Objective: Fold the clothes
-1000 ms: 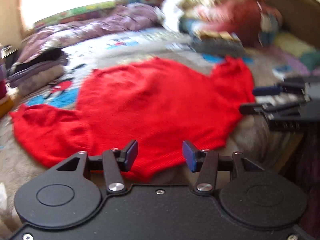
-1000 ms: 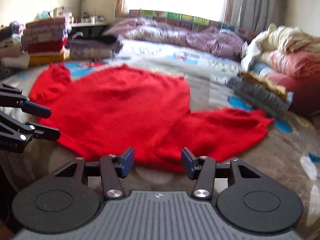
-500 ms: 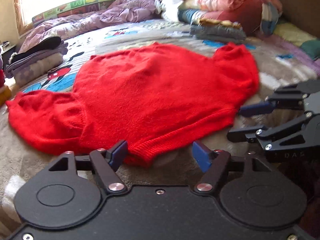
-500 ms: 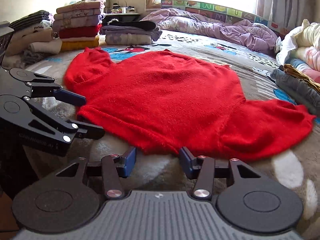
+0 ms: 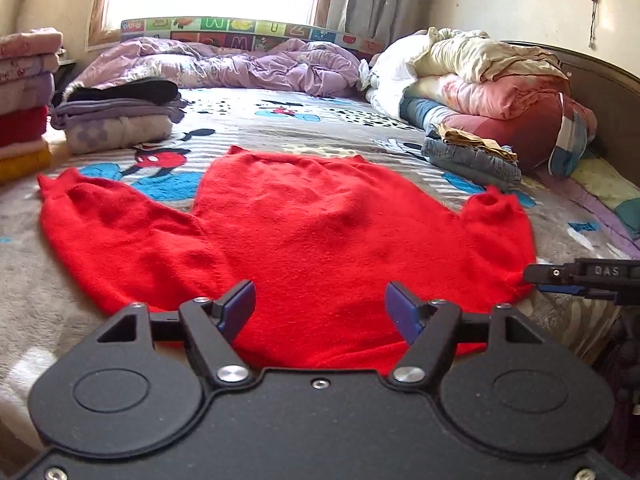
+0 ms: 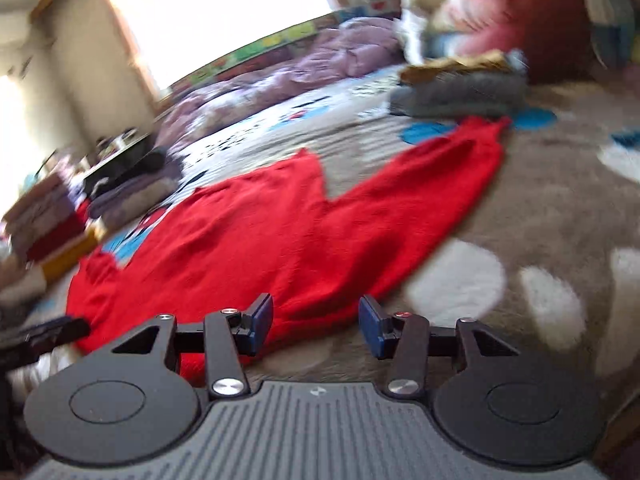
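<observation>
A red knit sweater (image 5: 304, 236) lies spread flat on the bed with both sleeves out to the sides. It also shows in the blurred, tilted right wrist view (image 6: 256, 236). My left gripper (image 5: 320, 310) is open and empty, its jaws over the sweater's near hem at the middle. My right gripper (image 6: 316, 326) is open and empty at the near edge of the sweater's right side. It also shows side-on in the left wrist view (image 5: 576, 276) by the right sleeve's near corner.
A cartoon-print bedspread (image 5: 320, 116) covers the bed. Folded clothes (image 5: 116, 120) sit at the left, a taller stack (image 5: 24, 100) at the far left. Folded jeans (image 5: 472, 152) and piled bedding (image 5: 480, 80) lie at the right. A purple duvet (image 5: 240, 64) lies under the window.
My left gripper has moved in over the sweater's near hem and its jaws have opened wider. My right gripper has swung right and tilted toward the right sleeve, blurring its view.
</observation>
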`<control>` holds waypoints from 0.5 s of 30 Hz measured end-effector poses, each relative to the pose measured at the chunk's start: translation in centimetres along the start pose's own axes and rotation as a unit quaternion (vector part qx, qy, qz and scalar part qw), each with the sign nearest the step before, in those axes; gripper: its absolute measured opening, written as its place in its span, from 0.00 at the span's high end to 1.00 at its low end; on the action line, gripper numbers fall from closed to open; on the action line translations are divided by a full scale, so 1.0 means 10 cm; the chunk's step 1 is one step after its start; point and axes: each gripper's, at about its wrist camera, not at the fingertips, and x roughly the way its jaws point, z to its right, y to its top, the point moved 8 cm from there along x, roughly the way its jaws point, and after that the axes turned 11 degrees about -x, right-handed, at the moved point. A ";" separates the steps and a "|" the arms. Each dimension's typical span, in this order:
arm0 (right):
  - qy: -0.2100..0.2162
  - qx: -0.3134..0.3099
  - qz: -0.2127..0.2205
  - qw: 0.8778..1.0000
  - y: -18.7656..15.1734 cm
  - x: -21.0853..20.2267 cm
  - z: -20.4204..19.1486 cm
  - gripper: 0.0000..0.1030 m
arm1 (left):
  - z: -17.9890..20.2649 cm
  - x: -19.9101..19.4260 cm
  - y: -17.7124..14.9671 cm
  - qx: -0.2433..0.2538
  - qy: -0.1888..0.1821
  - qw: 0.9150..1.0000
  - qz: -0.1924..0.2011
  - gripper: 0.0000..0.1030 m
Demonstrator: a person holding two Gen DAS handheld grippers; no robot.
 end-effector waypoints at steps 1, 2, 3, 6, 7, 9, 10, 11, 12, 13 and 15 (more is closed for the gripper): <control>-0.005 0.017 0.000 1.000 -0.01 0.02 0.07 0.53 | 0.05 0.02 -0.01 0.003 -0.003 1.000 -0.002 0.31; -0.007 0.028 -0.001 1.000 -0.03 0.05 0.10 0.53 | 0.11 0.04 -0.03 0.007 -0.006 1.000 -0.004 0.31; -0.012 0.032 -0.002 0.999 -0.04 0.09 0.12 0.53 | 0.19 0.07 -0.05 0.017 -0.009 1.000 -0.004 0.31; -0.025 0.037 -0.006 0.999 -0.04 0.15 0.20 0.53 | 0.48 0.18 -0.16 0.063 -0.019 0.998 -0.005 0.31; -0.029 0.034 -0.006 0.999 -0.04 0.17 0.21 0.53 | 0.54 0.21 -0.20 0.084 -0.015 0.996 -0.011 0.31; -0.032 0.031 -0.005 0.999 -0.04 0.16 0.24 0.53 | 0.65 0.27 -0.28 0.127 -0.006 0.992 -0.024 0.31; -0.030 0.033 -0.004 0.999 -0.03 0.15 0.26 0.53 | 0.71 0.30 -0.32 0.148 -0.002 0.988 -0.031 0.31; -0.028 0.037 -0.003 0.999 -0.03 0.14 0.28 0.53 | 0.76 0.33 -0.36 0.170 0.003 0.985 -0.038 0.31; -0.029 0.043 0.000 0.999 -0.03 0.10 0.32 0.53 | 0.81 0.36 -0.40 0.191 0.007 0.981 -0.045 0.31; -0.031 0.050 0.004 0.998 -0.01 0.08 0.37 0.53 | 0.86 0.39 -0.44 0.212 0.012 0.976 -0.052 0.31; -0.031 0.070 0.013 0.997 0.00 0.04 0.48 0.53 | 0.89 0.36 -0.33 0.206 0.005 0.977 -0.051 0.31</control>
